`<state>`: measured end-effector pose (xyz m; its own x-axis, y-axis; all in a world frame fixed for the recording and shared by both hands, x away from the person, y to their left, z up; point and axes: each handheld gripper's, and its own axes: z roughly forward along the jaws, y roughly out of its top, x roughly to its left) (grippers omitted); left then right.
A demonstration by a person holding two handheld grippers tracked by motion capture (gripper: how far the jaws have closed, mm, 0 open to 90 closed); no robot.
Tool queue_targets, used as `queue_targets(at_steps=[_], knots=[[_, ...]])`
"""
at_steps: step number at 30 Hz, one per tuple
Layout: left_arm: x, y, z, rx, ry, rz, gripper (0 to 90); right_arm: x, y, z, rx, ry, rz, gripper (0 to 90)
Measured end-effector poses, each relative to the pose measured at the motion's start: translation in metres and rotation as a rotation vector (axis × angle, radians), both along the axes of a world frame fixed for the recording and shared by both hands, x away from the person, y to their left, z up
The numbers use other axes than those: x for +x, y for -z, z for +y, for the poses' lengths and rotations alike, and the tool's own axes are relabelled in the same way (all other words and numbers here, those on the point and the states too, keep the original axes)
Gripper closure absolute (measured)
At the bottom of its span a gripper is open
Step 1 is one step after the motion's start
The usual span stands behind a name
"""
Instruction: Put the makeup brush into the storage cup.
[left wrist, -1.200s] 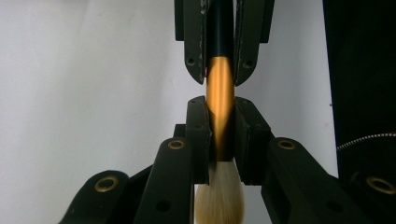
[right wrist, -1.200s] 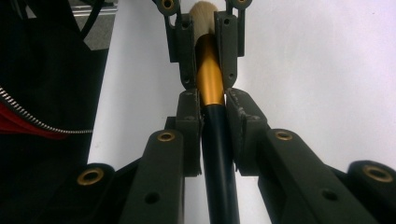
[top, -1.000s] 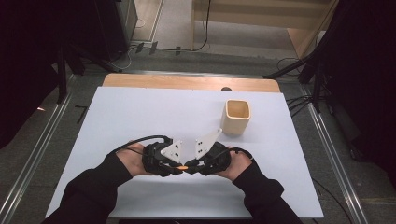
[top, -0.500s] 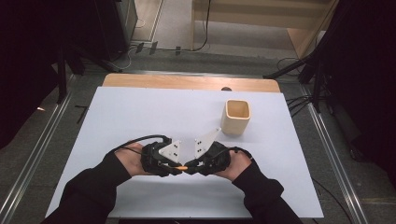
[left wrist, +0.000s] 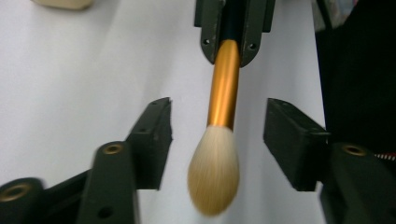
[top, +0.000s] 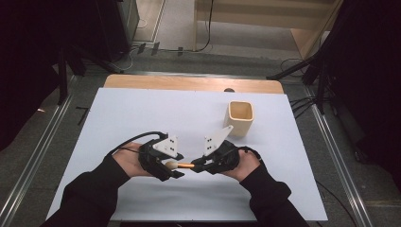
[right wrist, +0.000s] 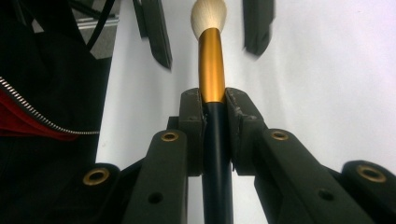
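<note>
Low and left of centre in the high view, your left gripper (top: 176, 166) has just been opening: its jaws now stand parted on either side of the makeup brush (top: 178, 165), and in the left gripper view the pale bristle head (left wrist: 215, 175) hangs between the two black fingers (left wrist: 150, 140) without touching either. Half a second ago those jaws were clamped on the brush; both hands have otherwise kept their place over the white table (top: 142, 109). To the right, your right gripper (top: 196, 166) is clenched on the brush, its fingers (right wrist: 192, 122) pinching the black handle just where the gold ferrule (right wrist: 211, 65) begins. The brush lies level between the two grippers, in the lower middle of the frame. Upper right of them stands a beige cup (top: 240, 117), well apart. The handle's rear end runs off the bottom of the right gripper view, and your sleeves are cut off at the lower edge.
</note>
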<state>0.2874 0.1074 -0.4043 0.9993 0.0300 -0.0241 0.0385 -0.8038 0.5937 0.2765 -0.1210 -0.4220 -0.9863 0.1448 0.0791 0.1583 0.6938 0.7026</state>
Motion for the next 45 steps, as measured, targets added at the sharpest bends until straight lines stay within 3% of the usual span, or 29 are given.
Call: queue_targets(at_steps=[1, 3, 14, 22, 30, 34, 35, 37, 45], knots=[[0.003, -0.001, 0.007, -0.06, -0.019, 0.012, 39.2, 0.0, -0.001, -0.003, 0.007, 0.01, 0.003, 79.0], [0.006, -0.002, 0.013, -0.111, -0.04, 0.026, 35.2, 0.0, -0.001, -0.009, 0.037, 0.023, 0.004, 79.0], [0.005, -0.004, 0.03, -0.29, -0.101, 0.062, 29.3, -0.003, -0.006, -0.038, 0.208, 0.09, 0.008, 78.8], [0.003, -0.003, 0.029, -0.322, -0.119, 0.076, 22.6, -0.005, -0.006, -0.04, 0.238, 0.092, 0.005, 78.9], [0.003, -0.003, 0.031, -0.38, -0.143, 0.101, 24.6, -0.004, -0.003, -0.038, 0.267, 0.086, 0.018, 78.8], [0.005, -0.004, 0.032, -0.424, -0.159, 0.134, 30.8, -0.005, 0.0, -0.036, 0.332, 0.079, 0.022, 78.8], [0.006, -0.006, 0.034, -0.457, -0.161, 0.152, 33.0, -0.005, 0.001, -0.035, 0.337, 0.077, 0.023, 78.8], [0.005, -0.007, 0.034, -0.483, -0.166, 0.16, 37.5, -0.004, 0.003, -0.033, 0.34, 0.074, 0.028, 78.8], [0.003, -0.005, 0.032, -0.5, -0.146, 0.178, 52.7, -0.003, 0.005, -0.028, 0.397, 0.07, 0.051, 78.8]])
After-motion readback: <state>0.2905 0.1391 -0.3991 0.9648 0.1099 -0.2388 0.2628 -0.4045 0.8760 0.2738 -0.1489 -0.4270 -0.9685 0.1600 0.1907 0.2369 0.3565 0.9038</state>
